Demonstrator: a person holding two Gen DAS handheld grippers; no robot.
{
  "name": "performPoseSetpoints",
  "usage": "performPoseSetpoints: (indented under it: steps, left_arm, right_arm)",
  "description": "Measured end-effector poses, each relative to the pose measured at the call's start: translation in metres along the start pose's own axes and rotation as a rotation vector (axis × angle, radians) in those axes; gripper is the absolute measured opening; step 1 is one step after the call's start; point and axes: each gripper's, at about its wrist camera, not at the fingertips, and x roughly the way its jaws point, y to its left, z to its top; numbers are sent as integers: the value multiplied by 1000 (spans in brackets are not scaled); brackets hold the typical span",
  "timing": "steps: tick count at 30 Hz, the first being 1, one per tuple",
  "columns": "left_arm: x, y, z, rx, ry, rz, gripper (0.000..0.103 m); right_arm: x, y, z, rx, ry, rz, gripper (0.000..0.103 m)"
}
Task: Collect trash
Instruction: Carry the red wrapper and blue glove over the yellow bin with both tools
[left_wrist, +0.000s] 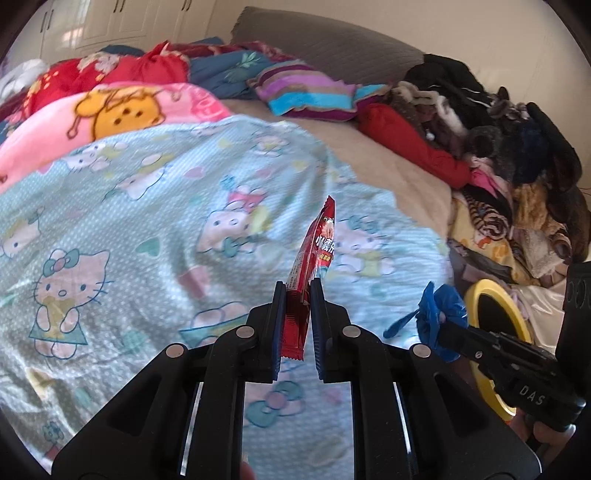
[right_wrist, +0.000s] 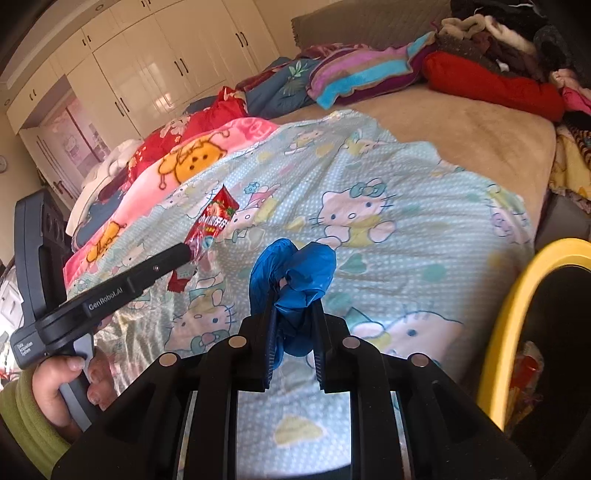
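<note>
My left gripper (left_wrist: 298, 291) is shut on a red snack wrapper (left_wrist: 314, 254), held upright above the Hello Kitty sheet (left_wrist: 129, 206). It also shows in the right wrist view (right_wrist: 186, 249) with the wrapper (right_wrist: 212, 225) at its tip. My right gripper (right_wrist: 295, 299) is shut on a crumpled blue plastic glove (right_wrist: 295, 273); in the left wrist view it (left_wrist: 439, 325) holds the blue glove (left_wrist: 439, 310) just left of a yellow-rimmed bin (left_wrist: 484, 288). The bin (right_wrist: 517, 295) stands at the right, with some trash inside.
A beige bed surface (left_wrist: 388, 162) lies beyond the sheet. A pile of clothes (left_wrist: 498, 147) sits at the right. Folded blankets and a striped pillow (left_wrist: 306, 88) lie at the back. White wardrobes (right_wrist: 147, 74) stand behind the bed.
</note>
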Motion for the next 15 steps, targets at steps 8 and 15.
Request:
performPoseSetpoints:
  steps: [8,15]
  left_arm:
    - [-18,-30,-2,36,-30,-40,9]
    - [-28,-53,-6,72,-40,-74,9]
  right_arm:
    - [-31,-5,-6,0,-38,-26,17]
    - [-59,-8,-12,4,-78,-46,17]
